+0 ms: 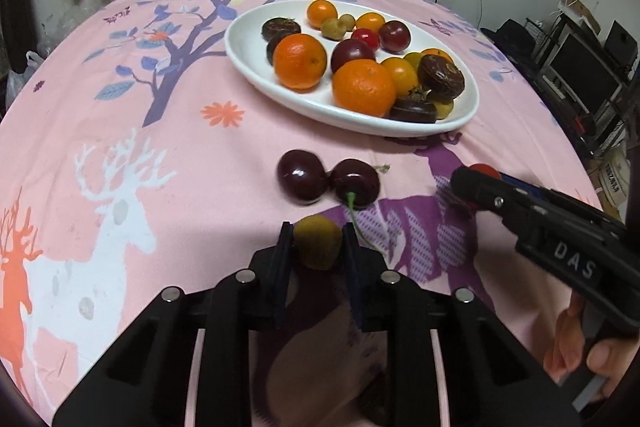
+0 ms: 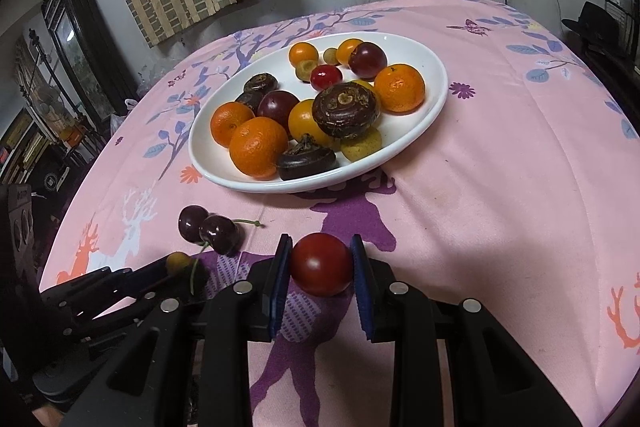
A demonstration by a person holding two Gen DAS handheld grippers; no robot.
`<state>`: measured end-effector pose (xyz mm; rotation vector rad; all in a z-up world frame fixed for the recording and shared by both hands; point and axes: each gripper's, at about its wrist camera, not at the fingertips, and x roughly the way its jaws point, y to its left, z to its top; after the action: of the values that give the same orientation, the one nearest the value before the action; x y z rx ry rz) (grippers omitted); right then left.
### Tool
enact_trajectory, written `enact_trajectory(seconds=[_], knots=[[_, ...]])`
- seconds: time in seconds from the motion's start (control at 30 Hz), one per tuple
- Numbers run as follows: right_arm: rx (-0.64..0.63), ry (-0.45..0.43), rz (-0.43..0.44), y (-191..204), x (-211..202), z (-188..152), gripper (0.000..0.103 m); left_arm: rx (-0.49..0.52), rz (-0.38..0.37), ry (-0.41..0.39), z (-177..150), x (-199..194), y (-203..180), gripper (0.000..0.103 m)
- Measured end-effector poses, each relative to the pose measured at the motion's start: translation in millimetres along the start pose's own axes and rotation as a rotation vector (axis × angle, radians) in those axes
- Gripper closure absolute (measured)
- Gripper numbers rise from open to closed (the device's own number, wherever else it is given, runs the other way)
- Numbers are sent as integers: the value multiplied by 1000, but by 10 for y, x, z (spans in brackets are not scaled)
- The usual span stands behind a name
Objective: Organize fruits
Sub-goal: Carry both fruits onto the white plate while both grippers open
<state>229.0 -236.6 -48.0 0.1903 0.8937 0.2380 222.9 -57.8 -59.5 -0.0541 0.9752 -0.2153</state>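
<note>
Fruit is our whole business here, and most of it already sits gathered on the white oval plate (image 1: 256, 67) toward the far side of the surface (image 1: 120, 115), which wears a pink cloth with printed deer and trees: oranges, dark plums, brown water chestnuts and a few small yellow and red pieces piled together, so we read the plate as the collecting place. Strays lie on the cloth nearer to us. Our left tongs (image 1: 318, 247) are pinching a small yellow-green fruit (image 1: 318, 241) between their dark pads, down close to the cloth. Our right tongs (image 2: 322, 265) are pinching a red cherry tomato (image 2: 321, 264) squarely across its middle, a hold that should keep so round a thing from rolling out. Two dark cherries (image 1: 329, 182), touching each other with stems attached, remain just beyond the left tongs, between them and the plate. We judge that both held fruits want carrying to the plate next, and the cherries after them.
</note>
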Motion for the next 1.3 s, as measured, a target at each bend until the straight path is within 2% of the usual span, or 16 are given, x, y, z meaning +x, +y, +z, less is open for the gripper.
enact_trajectory(seconds=[0.17, 0.33, 0.47, 0.63, 0.8, 0.93, 1.07, 1.1, 1.13, 1.17, 1.2, 1.23, 1.3], knots=[[-7, 8, 2, 30, 18, -17, 73, -5, -12, -10, -33, -72, 110, 79], [-10, 7, 5, 49, 11, -23, 73, 36, -25, -52, -47, -205, 103, 79], [-10, -4, 12, 63, -25, -12, 73, 49, -42, -69, 54, -292, 105, 79], [-16, -59, 26, 90, -163, 100, 73, 80, -37, -108, 359, -364, 41, 79], [-49, -117, 4, 128, -220, 415, 73, 74, -45, -130, 834, -309, -1, 79], [-54, -142, -2, 150, -113, 746, 73, 48, -27, -134, 1165, -151, -3, 79], [-45, -136, -25, 161, 96, 1018, 72, 42, 3, -122, 1359, 58, -8, 79], [-37, -134, -29, 150, 142, 1051, 72, 35, 8, -118, 1381, 98, 3, 77], [-24, -140, -30, 134, 180, 1082, 59, 27, 10, -120, 1396, 127, 20, 64], [-10, -145, -36, 117, 210, 1111, 51, 18, 22, -129, 1403, 138, 36, 60], [2, -156, -51, 94, 208, 1115, 51, 5, 47, -148, 1398, 128, 66, 48], [7, -162, -50, 78, 196, 1100, 51, -1, 52, -157, 1388, 116, 88, 41], [10, -164, -36, 50, 160, 1047, 51, -6, 42, -163, 1356, 81, 126, 41]])
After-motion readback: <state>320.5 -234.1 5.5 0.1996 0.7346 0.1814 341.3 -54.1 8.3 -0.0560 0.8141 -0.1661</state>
